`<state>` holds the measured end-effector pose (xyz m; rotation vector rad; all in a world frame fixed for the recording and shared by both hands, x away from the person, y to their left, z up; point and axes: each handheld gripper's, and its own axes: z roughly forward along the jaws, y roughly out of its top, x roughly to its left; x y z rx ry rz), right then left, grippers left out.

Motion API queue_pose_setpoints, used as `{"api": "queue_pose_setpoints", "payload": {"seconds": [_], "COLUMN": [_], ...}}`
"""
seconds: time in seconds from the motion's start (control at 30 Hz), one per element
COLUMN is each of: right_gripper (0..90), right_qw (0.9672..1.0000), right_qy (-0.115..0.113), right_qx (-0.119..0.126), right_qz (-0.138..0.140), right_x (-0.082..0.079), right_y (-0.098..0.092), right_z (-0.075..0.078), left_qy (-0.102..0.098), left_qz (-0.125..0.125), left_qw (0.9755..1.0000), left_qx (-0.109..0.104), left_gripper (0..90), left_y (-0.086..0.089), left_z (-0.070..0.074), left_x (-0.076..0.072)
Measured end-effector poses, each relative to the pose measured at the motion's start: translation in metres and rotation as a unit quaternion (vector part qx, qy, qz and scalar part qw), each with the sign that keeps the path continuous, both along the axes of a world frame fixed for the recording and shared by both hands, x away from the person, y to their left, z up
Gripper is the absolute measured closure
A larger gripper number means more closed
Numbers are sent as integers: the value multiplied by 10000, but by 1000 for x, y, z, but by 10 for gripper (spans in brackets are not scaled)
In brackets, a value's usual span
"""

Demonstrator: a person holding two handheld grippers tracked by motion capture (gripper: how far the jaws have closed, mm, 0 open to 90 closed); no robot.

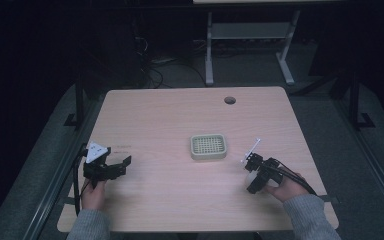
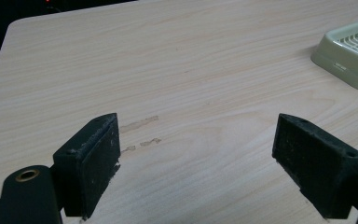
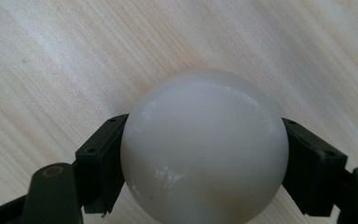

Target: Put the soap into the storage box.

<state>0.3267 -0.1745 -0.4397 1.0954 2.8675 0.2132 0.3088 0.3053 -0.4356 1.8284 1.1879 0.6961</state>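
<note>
A smooth white ball point(image 3: 205, 144) sits between the two black jaws of my right gripper point(image 3: 205, 163), which is shut on it just above the wood table top. In the high view this right gripper point(image 1: 252, 181) is at the table's right front, with the ball point(image 1: 250, 178) showing pale at its tip. A pale green soap dish point(image 1: 208, 146) with a grid insert stands at the table's middle. My left gripper point(image 1: 121, 168) is at the left front, open and holding nothing. In the left gripper view its jaws point(image 2: 196, 163) stand wide apart over bare wood, with the dish point(image 2: 349, 56) at the far right.
The light wood table point(image 1: 180, 115) has a round cable hole point(image 1: 230, 100) near its far edge. A faint smudge point(image 2: 142, 133) marks the wood ahead of the left jaws. Another table's white legs point(image 1: 209, 50) and floor cables stand beyond the far edge.
</note>
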Motion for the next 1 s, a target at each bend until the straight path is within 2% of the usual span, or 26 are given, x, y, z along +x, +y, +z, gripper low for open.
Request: {"api": "queue_pose_setpoints", "payload": {"seconds": [0.13,1.0], "right_gripper": [234,235], "right_qw": [10000,9998], "right_qy": [14,-114], "right_qx": [-41,159], "right_qz": [33,38], "right_x": [-1,2], "right_y": [1,-3], "right_z": [1,21], "left_qy": [3,17], "left_qz": [-2,14], "left_qw": [10000,10000], "left_qx": [1,-28], "left_gripper": [148,148], "left_y": [0,0], "left_z": [0,-2], "left_x": [0,1]}}
